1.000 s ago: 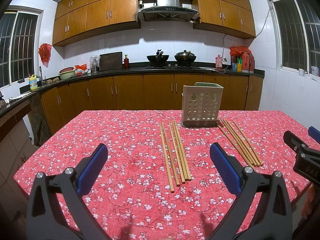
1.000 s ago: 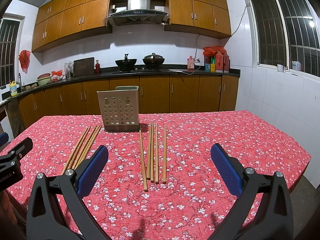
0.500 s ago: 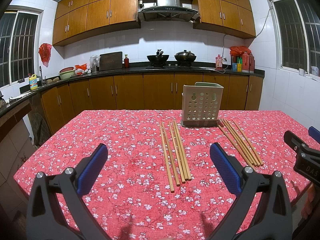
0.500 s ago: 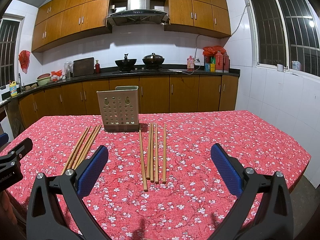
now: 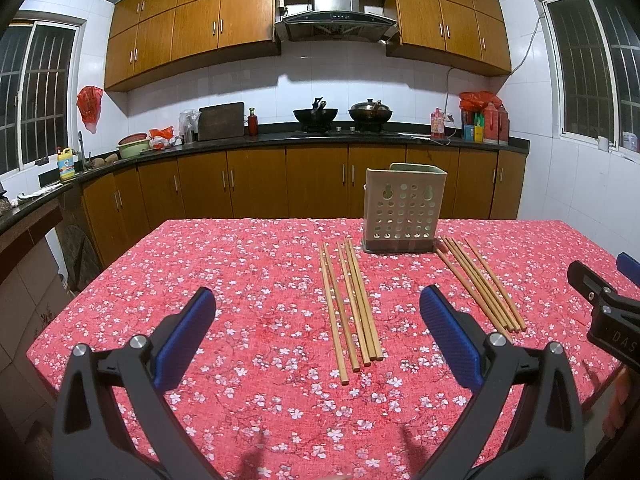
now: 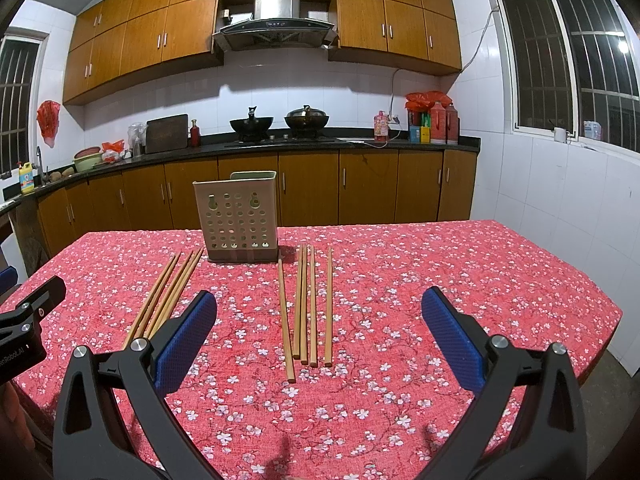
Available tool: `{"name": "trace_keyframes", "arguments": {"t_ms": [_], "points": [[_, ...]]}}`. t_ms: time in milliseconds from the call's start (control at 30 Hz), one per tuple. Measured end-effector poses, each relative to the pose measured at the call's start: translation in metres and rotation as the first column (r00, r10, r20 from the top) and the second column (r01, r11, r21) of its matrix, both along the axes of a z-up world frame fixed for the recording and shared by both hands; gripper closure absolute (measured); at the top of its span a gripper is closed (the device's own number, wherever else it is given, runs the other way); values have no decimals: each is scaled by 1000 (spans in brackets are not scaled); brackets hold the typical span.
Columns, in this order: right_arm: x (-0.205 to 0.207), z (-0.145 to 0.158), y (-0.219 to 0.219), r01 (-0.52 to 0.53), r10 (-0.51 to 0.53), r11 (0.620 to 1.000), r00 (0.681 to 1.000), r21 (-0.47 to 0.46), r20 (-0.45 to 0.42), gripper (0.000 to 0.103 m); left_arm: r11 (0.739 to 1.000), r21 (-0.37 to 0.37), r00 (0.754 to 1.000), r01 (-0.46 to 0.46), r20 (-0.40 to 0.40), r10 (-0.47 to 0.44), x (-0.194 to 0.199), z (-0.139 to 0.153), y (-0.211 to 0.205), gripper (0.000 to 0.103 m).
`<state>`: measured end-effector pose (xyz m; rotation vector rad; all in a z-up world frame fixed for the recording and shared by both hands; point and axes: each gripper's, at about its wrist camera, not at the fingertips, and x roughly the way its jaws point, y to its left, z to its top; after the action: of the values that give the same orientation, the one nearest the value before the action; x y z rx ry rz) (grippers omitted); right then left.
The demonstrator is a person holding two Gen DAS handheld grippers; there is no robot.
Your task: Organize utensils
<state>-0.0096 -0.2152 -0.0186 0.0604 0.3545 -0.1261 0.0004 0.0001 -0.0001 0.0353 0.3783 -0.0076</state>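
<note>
Both hand-held grippers hang low over the near edge of the table, and against the views from a second and half a second back nothing has shifted: the left hand-held gripper (image 5: 316,334) and the right hand-held gripper (image 6: 320,336) are each spread wide with nothing between the blue pads, and no chopstick has left its place. That stillness suggests the sorting has not begun and every piece is yet to be moved. The left group of chopsticks (image 5: 352,300) lies flat on the cloth just ahead of the left tool, running away from it toward the utensil holder (image 5: 404,210); the right group of chopsticks (image 6: 306,304) lies likewise ahead of the right tool, a little more spread, with one stick set apart on each side. These are slim, straight, pale-brown sticks, wood or bamboo by the look, smooth and likely to roll or slip under a pinch. The holder is a tall boxy caddy of pale green plastic, its wall pierced with round holes and two keyhole slots, standing upright at the far ends of the sticks between the two groups. Beneath everything is a red tablecloth (image 5: 240,280) printed with small white blossoms, soft and slightly textured.
</note>
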Motion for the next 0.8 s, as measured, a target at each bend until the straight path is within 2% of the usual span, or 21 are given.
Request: {"name": "trace_keyframes", "arguments": {"t_ms": [300, 433, 567, 667, 767, 800], "points": [[9, -3, -6, -12, 13, 999, 1000, 32, -23, 2, 1000, -2, 1000, -7, -20, 7, 5, -4, 4, 4], [22, -6, -21, 0, 8, 995, 997, 100, -71, 2, 999, -32, 993, -34, -117, 30, 34, -17, 13, 4], [53, -12, -40, 34, -7, 988, 985, 153, -170, 2, 997, -66, 977, -37, -211, 22, 60, -22, 28, 4], [86, -20, -50, 48, -1, 984, 963, 170, -268, 13, 996, -87, 959, -35, -282, 9, 85, -27, 38, 4], [115, -32, -55, 44, 25, 981, 938, 190, -346, 34, 992, -118, 945, -31, -327, -9, 109, -33, 47, 4], [126, -39, -57, 46, 32, 980, 926, 195, -376, 37, 992, -123, 942, -28, -335, -15, 114, -34, 48, 8]]}}
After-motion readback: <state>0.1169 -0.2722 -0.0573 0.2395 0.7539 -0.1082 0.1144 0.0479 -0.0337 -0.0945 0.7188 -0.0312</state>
